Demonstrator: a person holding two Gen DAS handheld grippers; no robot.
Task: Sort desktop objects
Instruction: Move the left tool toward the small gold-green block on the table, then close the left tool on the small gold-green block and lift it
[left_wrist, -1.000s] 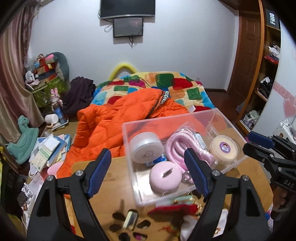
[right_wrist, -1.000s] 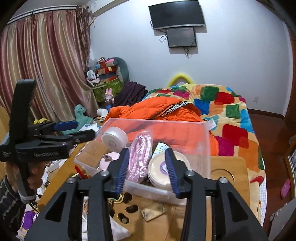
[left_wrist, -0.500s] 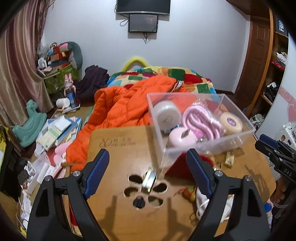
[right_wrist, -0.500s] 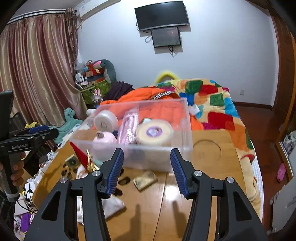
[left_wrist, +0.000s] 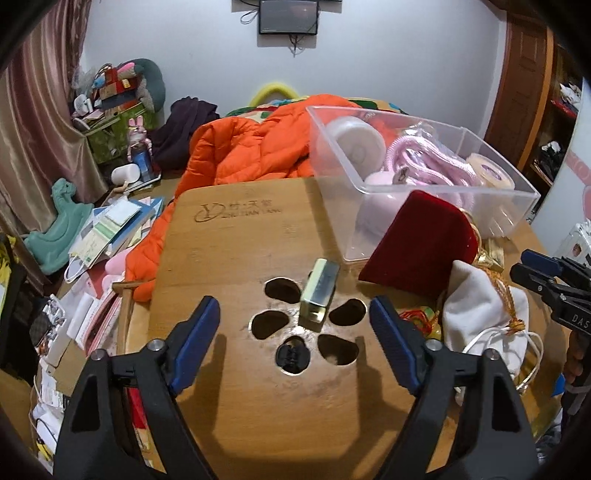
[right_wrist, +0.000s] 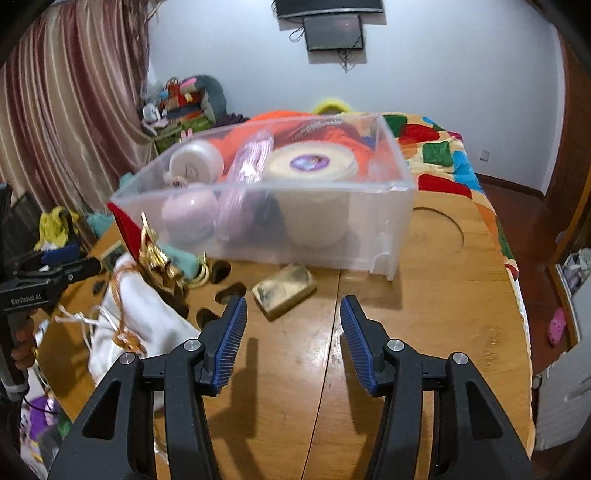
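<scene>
Left gripper (left_wrist: 294, 325): jaws wide, nothing between them, low centre of frame over the wooden table (left_wrist: 236, 236). A small metallic box (left_wrist: 320, 290) lies just above it, beside the flower-shaped cut-outs. Right gripper (right_wrist: 290, 332): jaws wide, empty. A gold block (right_wrist: 284, 289) sits just above, centre frame. The clear bin (right_wrist: 369, 229) in mid-frame holds tape rolls and a pink cord. A red pouch (left_wrist: 421, 243) appears to lean on the bin, though contact is unclear. A white drawstring bag (right_wrist: 136, 314) lies at left.
</scene>
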